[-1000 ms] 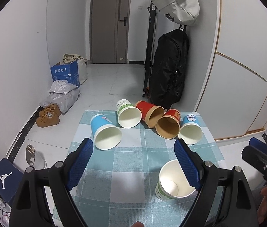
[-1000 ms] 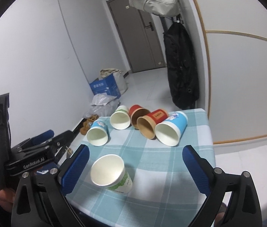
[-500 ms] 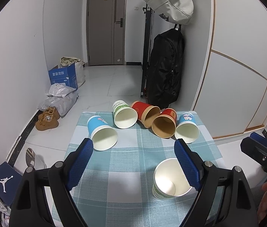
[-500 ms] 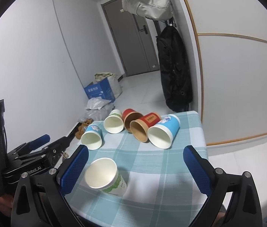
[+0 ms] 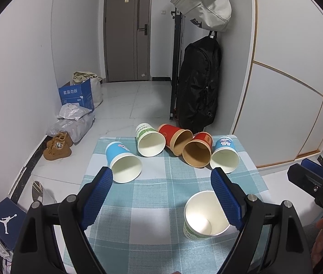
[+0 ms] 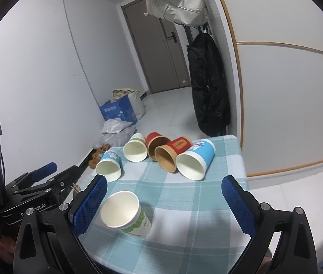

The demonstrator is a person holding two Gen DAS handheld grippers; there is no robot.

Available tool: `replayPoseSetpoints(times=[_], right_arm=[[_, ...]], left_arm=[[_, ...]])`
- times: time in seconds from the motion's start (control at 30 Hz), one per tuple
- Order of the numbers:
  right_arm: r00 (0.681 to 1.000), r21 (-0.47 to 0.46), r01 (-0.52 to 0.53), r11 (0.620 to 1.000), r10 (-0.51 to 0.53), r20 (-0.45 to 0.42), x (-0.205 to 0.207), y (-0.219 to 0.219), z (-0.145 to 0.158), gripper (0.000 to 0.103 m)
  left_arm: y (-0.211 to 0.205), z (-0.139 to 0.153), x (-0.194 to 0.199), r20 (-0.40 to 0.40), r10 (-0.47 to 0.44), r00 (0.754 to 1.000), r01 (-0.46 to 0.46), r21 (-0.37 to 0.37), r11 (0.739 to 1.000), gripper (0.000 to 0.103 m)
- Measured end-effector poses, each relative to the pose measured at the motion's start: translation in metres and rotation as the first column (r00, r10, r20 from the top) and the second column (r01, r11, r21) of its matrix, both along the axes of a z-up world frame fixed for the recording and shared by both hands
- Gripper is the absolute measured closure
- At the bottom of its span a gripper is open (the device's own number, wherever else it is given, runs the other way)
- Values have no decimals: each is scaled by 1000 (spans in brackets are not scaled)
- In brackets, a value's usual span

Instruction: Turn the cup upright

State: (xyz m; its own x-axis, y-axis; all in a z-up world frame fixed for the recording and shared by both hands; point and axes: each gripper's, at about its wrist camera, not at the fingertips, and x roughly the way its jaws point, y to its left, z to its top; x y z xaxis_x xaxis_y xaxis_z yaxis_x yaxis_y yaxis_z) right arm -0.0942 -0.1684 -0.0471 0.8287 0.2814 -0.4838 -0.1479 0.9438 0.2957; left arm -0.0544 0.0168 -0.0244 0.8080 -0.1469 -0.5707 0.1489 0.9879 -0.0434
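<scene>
A white cup with green print [image 5: 204,219] stands upright on the checked tablecloth [image 5: 152,205], near its front; it also shows in the right wrist view [image 6: 126,213]. Behind it several cups lie on their sides in a row: a blue one [image 5: 123,162], a white-green one [image 5: 150,140], a red one [image 5: 177,137], a second red one [image 5: 198,151] and a blue one [image 5: 224,155]. My left gripper [image 5: 162,190] is open and empty above the cloth. My right gripper [image 6: 163,197] is open and empty, held back from the cups.
The small table is narrow, with floor beyond every edge. A black backpack [image 5: 198,91] hangs by the wall behind the table. A blue box [image 5: 75,96], bags and brown shoes [image 5: 57,146] lie on the floor to the left.
Both grippers have drawn back and up from the table; the cups look smaller and farther. The cups themselves have not moved.
</scene>
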Motion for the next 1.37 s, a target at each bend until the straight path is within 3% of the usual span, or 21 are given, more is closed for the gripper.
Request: replayPoseSetpoints(times=[1.37], right_arm=[[1000, 16, 17, 1000, -17, 7, 0, -4, 2, 2]], left_arm=[[4, 2, -2, 15, 35, 999, -35, -16, 999, 18]])
